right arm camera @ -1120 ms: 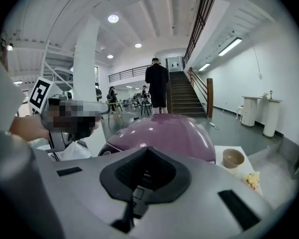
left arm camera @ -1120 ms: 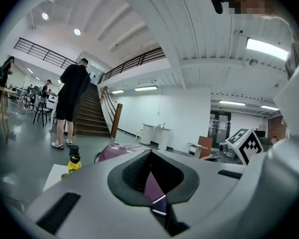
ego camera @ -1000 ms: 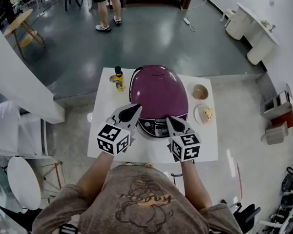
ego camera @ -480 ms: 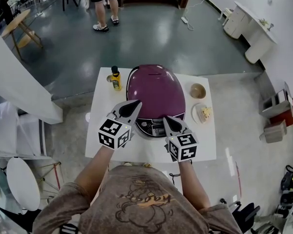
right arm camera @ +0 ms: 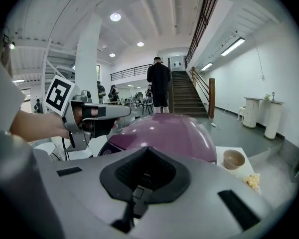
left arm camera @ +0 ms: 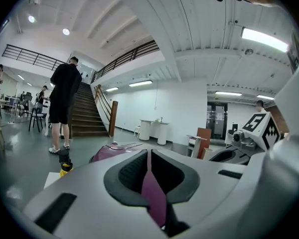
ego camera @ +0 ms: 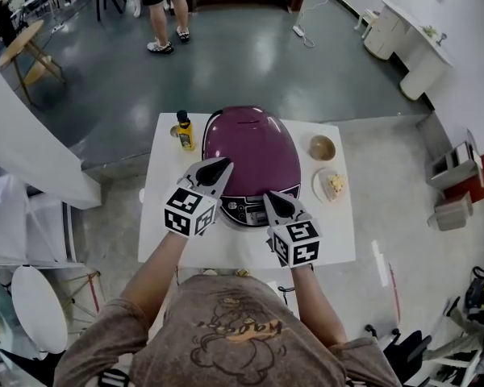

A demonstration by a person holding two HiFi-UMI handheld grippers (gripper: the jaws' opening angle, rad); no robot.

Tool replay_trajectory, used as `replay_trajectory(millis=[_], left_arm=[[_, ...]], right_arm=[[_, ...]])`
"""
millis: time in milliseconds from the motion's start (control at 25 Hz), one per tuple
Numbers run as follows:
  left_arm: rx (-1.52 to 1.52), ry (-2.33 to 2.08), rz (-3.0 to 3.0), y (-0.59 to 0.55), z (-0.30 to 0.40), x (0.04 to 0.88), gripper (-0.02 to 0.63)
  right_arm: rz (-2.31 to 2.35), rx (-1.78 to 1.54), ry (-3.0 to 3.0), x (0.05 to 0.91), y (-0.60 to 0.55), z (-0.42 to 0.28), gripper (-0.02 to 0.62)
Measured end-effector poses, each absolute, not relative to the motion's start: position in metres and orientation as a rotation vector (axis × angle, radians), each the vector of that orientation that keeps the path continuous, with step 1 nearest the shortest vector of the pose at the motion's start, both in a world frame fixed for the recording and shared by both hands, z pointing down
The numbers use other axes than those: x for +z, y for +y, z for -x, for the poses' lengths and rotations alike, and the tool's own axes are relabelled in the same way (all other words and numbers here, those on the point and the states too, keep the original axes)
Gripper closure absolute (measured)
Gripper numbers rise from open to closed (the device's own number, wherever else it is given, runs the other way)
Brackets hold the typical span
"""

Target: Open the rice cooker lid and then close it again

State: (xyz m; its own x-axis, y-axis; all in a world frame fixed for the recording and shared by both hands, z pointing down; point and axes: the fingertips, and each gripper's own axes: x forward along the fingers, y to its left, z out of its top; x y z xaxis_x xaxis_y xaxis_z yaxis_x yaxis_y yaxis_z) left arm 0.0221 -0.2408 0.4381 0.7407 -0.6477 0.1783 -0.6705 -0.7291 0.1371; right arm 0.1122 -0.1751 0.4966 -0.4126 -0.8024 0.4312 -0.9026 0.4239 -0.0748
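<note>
The purple rice cooker stands on a white table with its lid down; it also shows in the left gripper view and the right gripper view. My left gripper is shut and empty, its tip over the lid's front left. It appears level beside the cooker in the right gripper view. My right gripper is shut too, with nothing held. Its tip is at the right end of the control panel. Both pairs of jaws meet in their own views.
A yellow bottle stands at the table's back left. A small bowl and a plate with food sit right of the cooker. A person stands on the floor beyond the table, near stairs.
My left gripper has shifted a little inward over the lid's front left. My right gripper has kept its place at the control panel. The lid stays down.
</note>
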Motion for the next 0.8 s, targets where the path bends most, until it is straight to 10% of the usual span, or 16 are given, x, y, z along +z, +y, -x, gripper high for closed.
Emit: replay_trajectory(millis=[800], left_arm=[[0.594,-0.939,-2.788,-0.245,-0.044,0.472,0.583]], right_arm=[[-1.457,0.444,-2.356,0.496,-0.172,-0.113,0.597]])
